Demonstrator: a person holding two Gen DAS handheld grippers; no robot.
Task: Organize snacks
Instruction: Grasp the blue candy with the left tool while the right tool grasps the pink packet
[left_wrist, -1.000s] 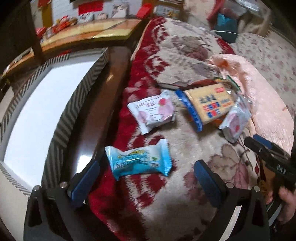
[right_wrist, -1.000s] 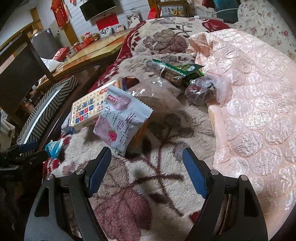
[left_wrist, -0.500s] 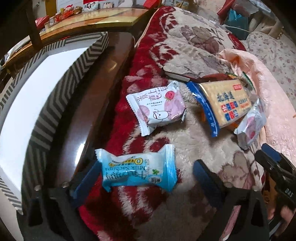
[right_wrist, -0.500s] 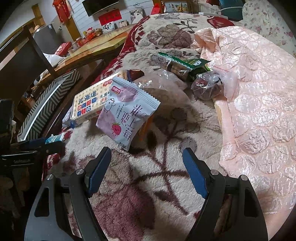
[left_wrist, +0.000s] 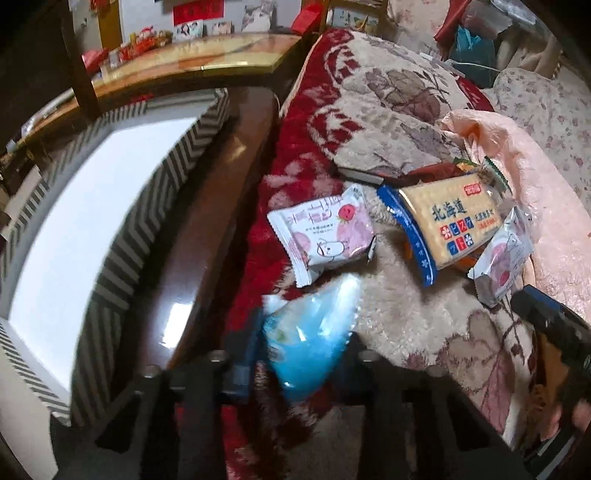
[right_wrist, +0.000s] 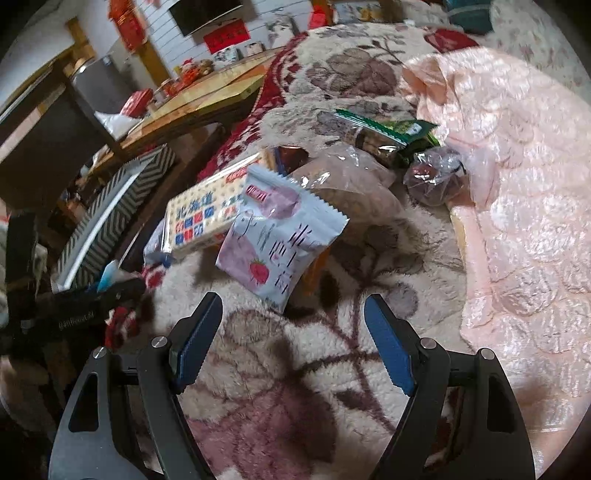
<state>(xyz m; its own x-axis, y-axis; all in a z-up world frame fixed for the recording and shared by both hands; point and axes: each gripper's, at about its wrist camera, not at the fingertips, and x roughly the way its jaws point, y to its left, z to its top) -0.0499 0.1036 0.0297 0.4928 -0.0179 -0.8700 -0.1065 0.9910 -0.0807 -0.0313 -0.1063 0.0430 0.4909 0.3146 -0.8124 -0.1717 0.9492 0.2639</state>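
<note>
In the left wrist view my left gripper (left_wrist: 301, 343) has its jaws closing on a blue snack packet (left_wrist: 314, 325), which stands crumpled and blurred between the pads. Beyond it on the floral blanket lie a pink-and-white strawberry packet (left_wrist: 325, 232) and a yellow cracker pack (left_wrist: 450, 221) with a blue end. A second strawberry packet (right_wrist: 280, 243) leans on the cracker pack (right_wrist: 199, 218), just ahead of my right gripper (right_wrist: 291, 339). That gripper is open with only blanket between its fingers.
A box with a zigzag-striped rim (left_wrist: 122, 251) and white inside sits left of the blanket on a dark glossy table (left_wrist: 199, 258). A pink quilt (right_wrist: 517, 184) covers the right. A green packet (right_wrist: 388, 136) and a clear bag of dark pieces (right_wrist: 436, 177) lie farther back.
The left jaws have come together around the blue packet, which lay flat before and is now squeezed upright. The right gripper has stayed open in place.
</note>
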